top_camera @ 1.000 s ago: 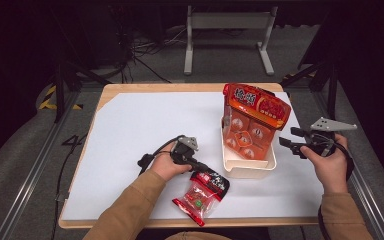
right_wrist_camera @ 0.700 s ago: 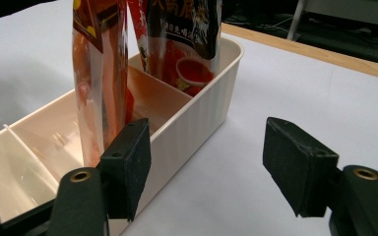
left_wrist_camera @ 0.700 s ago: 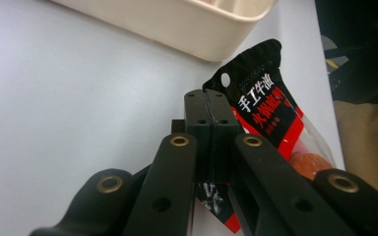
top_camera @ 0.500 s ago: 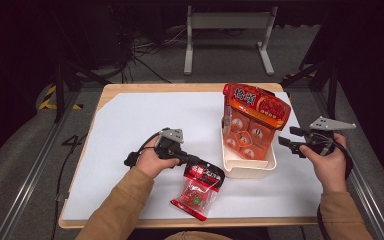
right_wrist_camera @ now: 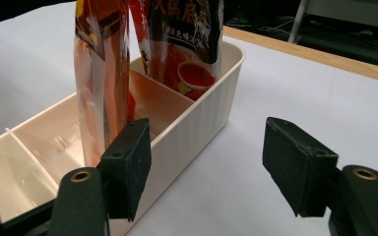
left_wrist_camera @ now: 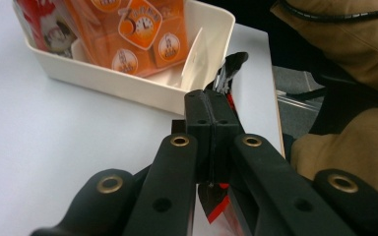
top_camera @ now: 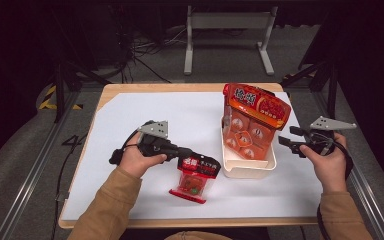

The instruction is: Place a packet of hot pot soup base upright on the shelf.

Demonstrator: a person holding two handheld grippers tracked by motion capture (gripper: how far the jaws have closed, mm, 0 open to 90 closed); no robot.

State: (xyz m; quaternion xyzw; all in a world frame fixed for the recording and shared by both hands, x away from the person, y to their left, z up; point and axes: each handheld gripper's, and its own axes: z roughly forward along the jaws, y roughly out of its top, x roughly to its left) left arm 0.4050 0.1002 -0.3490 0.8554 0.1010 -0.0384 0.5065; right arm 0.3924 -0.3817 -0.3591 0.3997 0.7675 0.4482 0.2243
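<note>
Currently the left gripper [top_camera: 180, 151], lower centre of the high view, has its jaws pressed together on the top seal of a small red snack pouch [top_camera: 194, 178]; pouch hangs off the jaws, lower edge close to the white sheet, I can't tell if it touches. It sits just left of the cream bin [top_camera: 247, 167]. Left gripper view shows the pinch is on the crimped edge only, thin bite

My read on the step: drop the pouch into the bin's free near compartment. Lift enough to clear the rim, come in over the divider [left_wrist_camera: 193, 61], keep the pouch vertical so it slides beside the big orange noodle pack [top_camera: 254, 120] instead of catching on it, release low

Right gripper [top_camera: 294, 142] at right middle, jaws spread, nothing between them, just beside the bin's right wall; it looks placed to steady the bin if it shifts

Surface: white sheet [top_camera: 130, 115] over a wooden tabletop [top_camera: 180, 88], flat, no clutter. Beyond, upper frame: dark room, grey floor, cables [top_camera: 145, 50], a grey metal stand [top_camera: 227, 25], yellow-black tape [top_camera: 55, 100] upper left
</note>
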